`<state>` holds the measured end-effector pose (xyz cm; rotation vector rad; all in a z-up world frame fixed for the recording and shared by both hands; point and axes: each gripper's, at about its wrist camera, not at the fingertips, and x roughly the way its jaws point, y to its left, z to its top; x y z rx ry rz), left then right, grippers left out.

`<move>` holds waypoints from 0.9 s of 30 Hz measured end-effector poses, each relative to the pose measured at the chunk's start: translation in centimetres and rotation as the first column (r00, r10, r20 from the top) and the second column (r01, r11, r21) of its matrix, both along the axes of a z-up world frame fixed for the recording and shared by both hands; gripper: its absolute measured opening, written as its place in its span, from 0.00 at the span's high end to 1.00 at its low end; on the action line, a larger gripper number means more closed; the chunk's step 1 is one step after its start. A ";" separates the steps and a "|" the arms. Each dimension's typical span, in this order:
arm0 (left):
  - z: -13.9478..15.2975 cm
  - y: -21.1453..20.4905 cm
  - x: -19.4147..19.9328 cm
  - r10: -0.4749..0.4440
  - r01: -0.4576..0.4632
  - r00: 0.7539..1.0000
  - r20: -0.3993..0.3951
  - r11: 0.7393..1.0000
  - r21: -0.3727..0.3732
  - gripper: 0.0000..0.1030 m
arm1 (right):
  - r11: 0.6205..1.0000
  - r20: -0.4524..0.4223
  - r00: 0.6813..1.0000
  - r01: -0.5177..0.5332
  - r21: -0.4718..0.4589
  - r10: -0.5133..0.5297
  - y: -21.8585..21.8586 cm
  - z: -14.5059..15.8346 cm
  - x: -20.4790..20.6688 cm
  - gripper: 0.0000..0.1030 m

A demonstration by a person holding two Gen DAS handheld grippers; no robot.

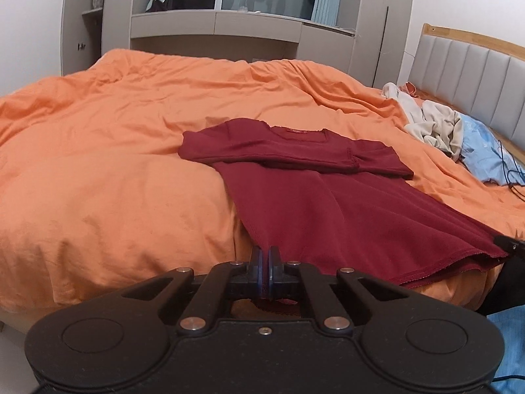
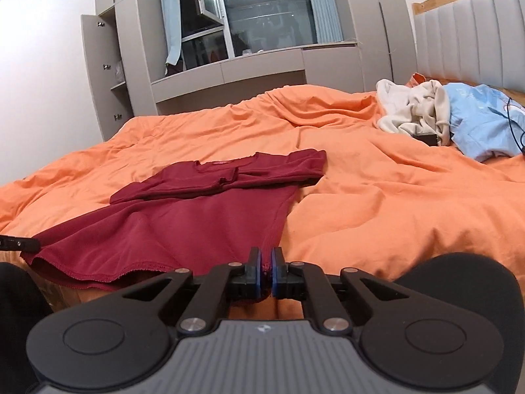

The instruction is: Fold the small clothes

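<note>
A dark red long-sleeved shirt [image 1: 328,203] lies on the orange bed cover, neckline far from me, both sleeves folded across the chest. It also shows in the right wrist view [image 2: 183,220]. My left gripper [image 1: 264,252] is shut on the shirt's near left hem corner. My right gripper [image 2: 265,256] is shut on the near right hem corner. The hem between them sags slightly at the bed's near edge. The right gripper's tip shows at the right of the left wrist view [image 1: 510,243], the left one's at the left of the right wrist view [image 2: 19,243].
The orange bed cover [image 1: 115,151] spreads wide to the left and behind the shirt. A pile of cream and light blue clothes [image 1: 452,131] with a black cable lies by the grey headboard [image 1: 475,72]. Grey cabinets and a window stand beyond the bed.
</note>
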<state>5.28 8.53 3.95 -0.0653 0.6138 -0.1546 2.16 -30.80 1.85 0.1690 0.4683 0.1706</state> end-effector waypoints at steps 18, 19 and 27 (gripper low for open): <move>1.2 -1.9 -0.8 -0.002 -0.003 0.996 0.094 0.999 0.050 0.01 | 0.901 0.010 0.984 -0.157 -0.406 0.176 4.2 0.2 -2.3 0.04; 1.2 -2.1 -0.6 -0.005 0.000 0.996 0.090 0.999 0.054 0.01 | 0.890 0.001 0.984 -0.162 -0.427 0.179 4.6 0.1 -2.2 0.04; 0.0 -4.3 0.3 -0.089 0.085 0.990 0.107 0.996 0.037 0.01 | 0.798 -0.020 0.980 -0.173 -0.577 0.198 7.2 -1.5 -1.4 0.07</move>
